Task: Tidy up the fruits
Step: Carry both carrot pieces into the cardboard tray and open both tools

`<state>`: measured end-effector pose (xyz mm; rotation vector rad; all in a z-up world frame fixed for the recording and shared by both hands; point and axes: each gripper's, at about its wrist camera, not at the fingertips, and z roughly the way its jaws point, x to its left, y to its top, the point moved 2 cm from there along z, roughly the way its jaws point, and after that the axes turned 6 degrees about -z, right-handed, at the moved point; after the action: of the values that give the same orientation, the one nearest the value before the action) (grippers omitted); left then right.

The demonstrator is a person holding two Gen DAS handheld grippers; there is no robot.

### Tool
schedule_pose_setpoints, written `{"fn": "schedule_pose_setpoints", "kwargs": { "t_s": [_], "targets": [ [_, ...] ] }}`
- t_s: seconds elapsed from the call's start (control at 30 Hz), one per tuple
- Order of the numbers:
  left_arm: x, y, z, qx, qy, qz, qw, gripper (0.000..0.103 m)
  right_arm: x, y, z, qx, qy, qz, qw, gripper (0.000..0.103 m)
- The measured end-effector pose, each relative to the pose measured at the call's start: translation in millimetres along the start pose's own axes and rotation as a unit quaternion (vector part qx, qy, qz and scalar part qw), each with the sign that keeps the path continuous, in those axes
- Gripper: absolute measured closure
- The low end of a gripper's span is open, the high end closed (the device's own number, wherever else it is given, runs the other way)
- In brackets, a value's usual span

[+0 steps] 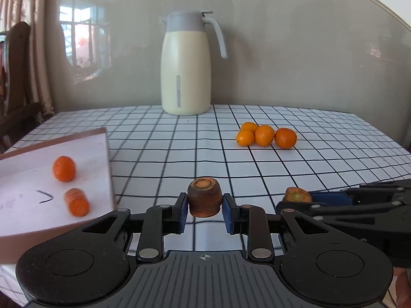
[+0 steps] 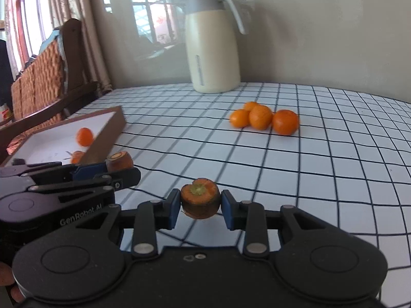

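Grey wall (image 1: pixel 282 51), wooden chair (image 2: pixel 51 77) — curtained window (image 2: pixel 33 12)

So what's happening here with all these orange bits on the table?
A person holds two tools. The left hand-held gripper is shut on a carrot chunk; the right hand-held gripper is shut on another carrot piece. Two pieces already lie in the shallow box on the left. Four small oranges wait near the jug.

Glossy thermos (image 1: pixel 186 64), matt checked tablecloth (image 1: pixel 308 169)

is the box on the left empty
No. The box holds two orange carrot pieces on its white floor.
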<state>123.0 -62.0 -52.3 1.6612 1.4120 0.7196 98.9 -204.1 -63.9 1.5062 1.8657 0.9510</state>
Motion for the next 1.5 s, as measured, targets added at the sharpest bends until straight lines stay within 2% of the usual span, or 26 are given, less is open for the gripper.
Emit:
{"fn": "schedule_pose_setpoints", "kwargs": {
  "t_s": [0.2,0.63,1.0,1.5],
  "targets": [
    [24,-1,-37,-0.027,0.016,-0.023,0.9992,0.074,29,5,-11,-0.024,0.027,-0.012,0.999,0.078],
    [101,3,-76,-0.067,0.098,-0.078,0.9898,0.074,95,31,-10,-0.084,0.078,-0.046,0.992,0.077],
    [157,2,-84,-0.074,0.151,-0.117,0.9787,0.074,138,49,16,-0.097,0.109,-0.054,0.988,0.077],
    [225,6,-88,-0.082,0.213,-0.141,0.9634,0.074,165,65,45,-0.109,0.11,-0.046,0.987,0.077]
  ]
}}
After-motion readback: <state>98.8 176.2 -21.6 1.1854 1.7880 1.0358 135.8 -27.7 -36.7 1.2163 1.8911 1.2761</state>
